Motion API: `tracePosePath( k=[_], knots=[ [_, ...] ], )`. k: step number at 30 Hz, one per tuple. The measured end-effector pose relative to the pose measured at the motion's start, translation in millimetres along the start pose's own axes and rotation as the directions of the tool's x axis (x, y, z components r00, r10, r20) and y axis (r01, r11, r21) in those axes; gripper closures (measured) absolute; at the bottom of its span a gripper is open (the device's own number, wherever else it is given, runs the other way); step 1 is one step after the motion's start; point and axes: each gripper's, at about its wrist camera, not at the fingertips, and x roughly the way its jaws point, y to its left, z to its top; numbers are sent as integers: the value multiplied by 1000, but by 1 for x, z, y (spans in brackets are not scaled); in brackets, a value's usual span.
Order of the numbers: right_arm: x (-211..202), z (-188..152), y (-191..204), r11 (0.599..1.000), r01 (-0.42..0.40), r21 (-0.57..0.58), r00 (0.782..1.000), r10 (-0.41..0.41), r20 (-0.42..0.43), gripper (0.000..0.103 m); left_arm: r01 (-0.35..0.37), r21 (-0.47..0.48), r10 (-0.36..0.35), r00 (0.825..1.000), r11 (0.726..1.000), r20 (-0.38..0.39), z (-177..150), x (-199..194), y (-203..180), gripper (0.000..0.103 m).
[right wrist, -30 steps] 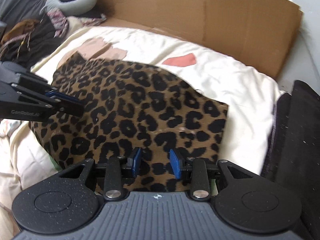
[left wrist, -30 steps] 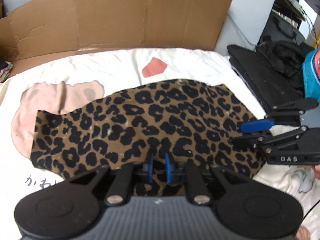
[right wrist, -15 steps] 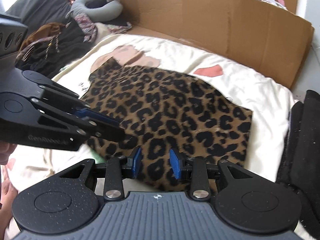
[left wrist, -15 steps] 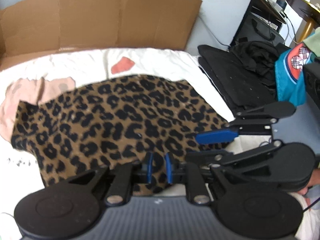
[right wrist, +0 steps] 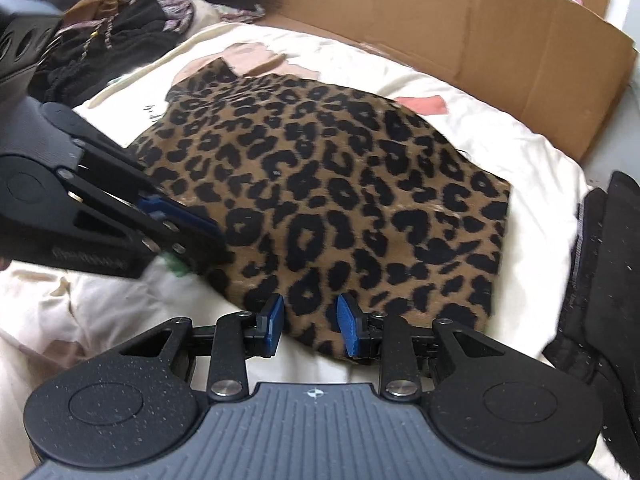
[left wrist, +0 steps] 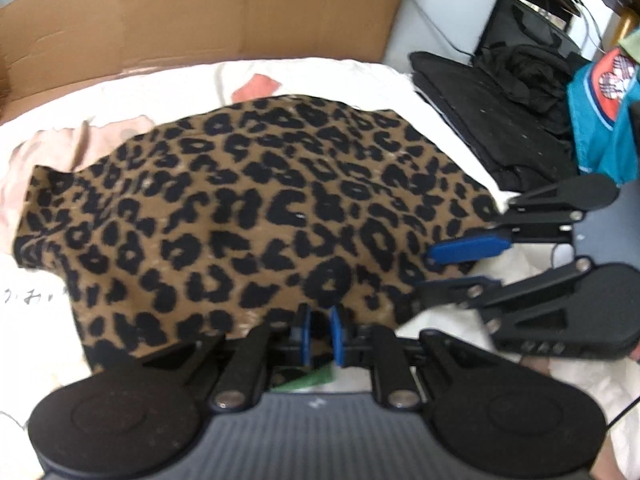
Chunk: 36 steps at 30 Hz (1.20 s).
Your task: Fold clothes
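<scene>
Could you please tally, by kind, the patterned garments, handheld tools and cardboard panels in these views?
Leopard-print garment: 1
Tools: 2, the left tool and the right tool, whose jaws have just been closing with the garment between them
Cardboard panel: 1
Total: 4

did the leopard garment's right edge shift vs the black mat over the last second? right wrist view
Yes. The leopard garment has drawn away from the black mat; more white bedding now shows between them.
</scene>
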Motion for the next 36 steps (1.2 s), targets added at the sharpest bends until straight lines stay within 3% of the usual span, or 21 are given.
tracePosePath(
  k=[9, 21, 27, 31, 34, 36],
  knots=[
    [-9, -9, -26, 997, 54, 48, 999, -54, -7, 68, -89, -44, 89, 996, 995, 2, -11, -19, 29, 91],
    [-23, -18, -45, 988, 122, 99, 993, -121, -16, 68, -213, -140, 213, 977, 967, -18, -33, -51, 67, 91],
    [-38, -20, -54, 975, 93, 201, 995, -95, -2, 68, -199, -188, 203, 979, 962, 4, -31, -68, 71, 87],
    [-43, -23, -57, 960, 52, 276, 999, -54, 1, 68, -177, -196, 184, 983, 964, 17, -29, -69, 72, 79],
    [-42, -27, -61, 933, 10, 361, 1000, -9, -3, 68, -166, -206, 171, 985, 964, 10, -29, -63, 76, 78],
    [-37, -32, -69, 889, -37, 456, 999, 38, 5, 67, -158, -213, 163, 987, 964, 3, -30, -59, 77, 77]
  ],
)
